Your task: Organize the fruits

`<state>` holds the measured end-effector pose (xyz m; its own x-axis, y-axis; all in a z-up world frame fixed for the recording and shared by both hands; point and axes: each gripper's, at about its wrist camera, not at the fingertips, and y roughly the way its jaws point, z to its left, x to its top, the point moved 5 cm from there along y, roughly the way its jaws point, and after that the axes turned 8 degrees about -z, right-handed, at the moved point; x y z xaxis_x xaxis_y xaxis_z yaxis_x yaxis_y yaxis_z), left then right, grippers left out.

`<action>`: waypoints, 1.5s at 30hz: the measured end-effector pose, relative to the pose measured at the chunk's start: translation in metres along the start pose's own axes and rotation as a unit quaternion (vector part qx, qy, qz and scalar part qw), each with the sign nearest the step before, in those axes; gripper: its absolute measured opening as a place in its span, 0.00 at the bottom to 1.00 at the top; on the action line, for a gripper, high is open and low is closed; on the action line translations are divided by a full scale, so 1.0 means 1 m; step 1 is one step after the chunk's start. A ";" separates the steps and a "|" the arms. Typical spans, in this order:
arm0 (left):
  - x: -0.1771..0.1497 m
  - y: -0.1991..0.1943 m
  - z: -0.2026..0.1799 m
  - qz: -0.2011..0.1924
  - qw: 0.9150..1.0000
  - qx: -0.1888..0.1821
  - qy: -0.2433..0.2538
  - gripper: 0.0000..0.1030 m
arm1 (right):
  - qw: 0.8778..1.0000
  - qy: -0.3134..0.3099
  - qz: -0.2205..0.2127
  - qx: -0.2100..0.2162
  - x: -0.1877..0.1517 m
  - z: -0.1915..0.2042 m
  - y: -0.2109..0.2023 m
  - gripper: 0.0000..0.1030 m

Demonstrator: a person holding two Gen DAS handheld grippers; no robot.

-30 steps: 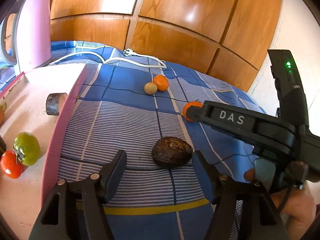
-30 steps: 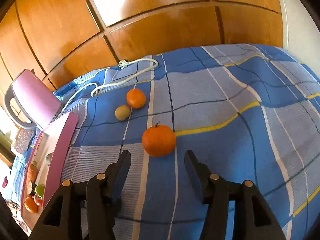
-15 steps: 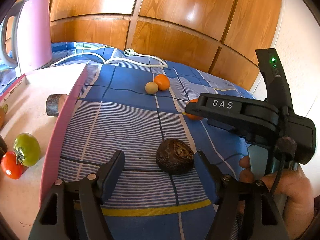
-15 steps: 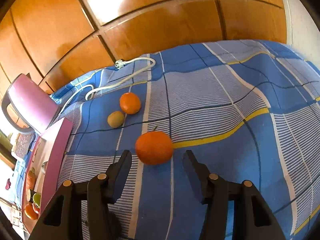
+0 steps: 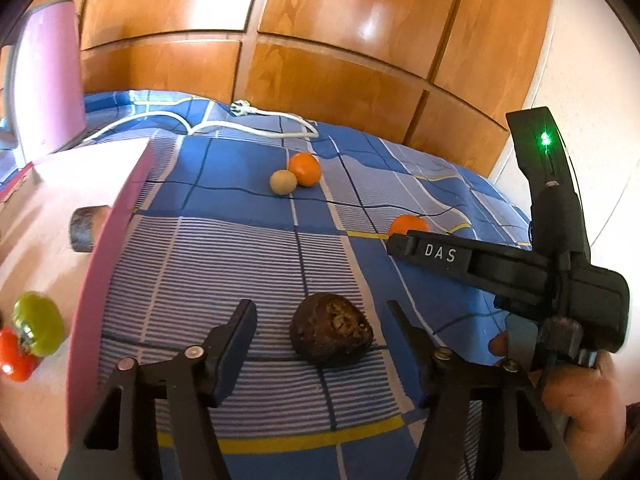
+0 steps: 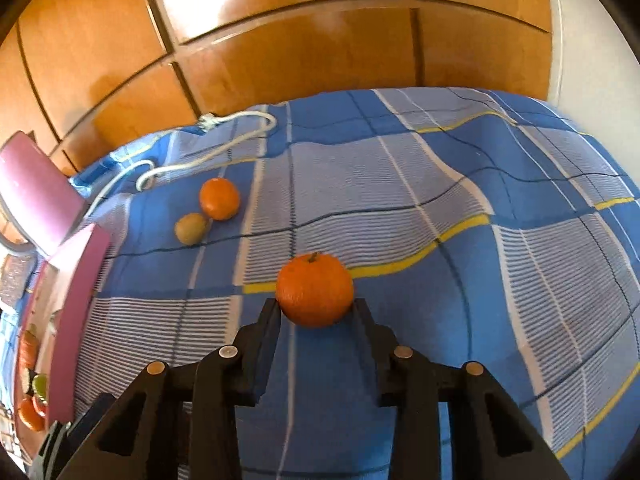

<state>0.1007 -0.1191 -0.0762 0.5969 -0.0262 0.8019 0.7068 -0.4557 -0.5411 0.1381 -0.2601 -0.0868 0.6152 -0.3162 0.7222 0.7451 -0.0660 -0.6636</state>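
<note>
Fruits are partly sorted: left tool (image 5: pixel 320 332) closing around the dark fruit (image 5: pixel 331 335) without touching it, right tool (image 6: pixel 316 316) closing onto the nearest orange (image 6: pixel 315 289); farther along the bed (image 6: pixel 440 184), another orange (image 6: pixel 219 199) and a kiwi (image 6: pixel 191 228) wait

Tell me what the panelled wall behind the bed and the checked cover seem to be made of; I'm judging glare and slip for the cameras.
The panelled wall looks like wood or wood veneer with a glossy varnish: grain shows and bright window glare reflects off it. The checked cover looks like matte woven cloth, probably cotton: it ripples and folds softly and shows no shine.
</note>
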 end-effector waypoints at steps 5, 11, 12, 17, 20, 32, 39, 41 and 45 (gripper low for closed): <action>0.005 0.008 0.002 0.005 1.000 -0.002 -0.012 0.60 | 1.000 0.000 -0.001 -0.003 0.001 0.000 0.001 0.35; 0.005 0.018 0.001 0.020 1.000 0.003 -0.008 0.58 | 0.999 0.041 -0.007 0.009 0.000 -0.006 0.000 0.35; 0.004 0.019 0.000 0.020 1.000 0.005 -0.005 0.58 | 0.999 0.040 -0.007 0.008 0.000 -0.005 0.000 0.35; 0.001 0.022 -0.004 0.023 1.000 0.009 0.014 0.44 | 0.999 0.035 -0.007 0.003 0.001 -0.003 0.001 0.35; 0.000 0.021 -0.004 0.020 1.000 0.007 0.014 0.40 | 0.999 0.036 -0.009 0.005 0.001 -0.003 0.002 0.35; -0.005 0.009 -0.003 0.005 0.999 0.027 0.029 0.39 | 0.999 0.032 -0.009 0.011 -0.001 -0.004 0.000 0.34; -0.009 -0.003 -0.001 -0.004 0.998 0.047 0.042 0.39 | 1.000 0.014 -0.001 0.014 -0.007 0.003 -0.006 0.34; -0.011 -0.009 -0.001 -0.008 0.997 0.055 0.049 0.39 | 1.000 0.012 0.001 0.018 -0.009 0.004 -0.008 0.34; -0.010 -0.020 -0.001 -0.020 0.997 0.059 0.054 0.39 | 1.000 0.004 0.007 0.023 -0.013 0.009 -0.012 0.34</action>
<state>0.0806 -0.1112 -0.0729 0.5274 -0.1082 0.8427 0.7729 -0.3508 -0.5288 0.1237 -0.2465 -0.0863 0.6239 -0.3238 0.7113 0.7478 -0.0173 -0.6637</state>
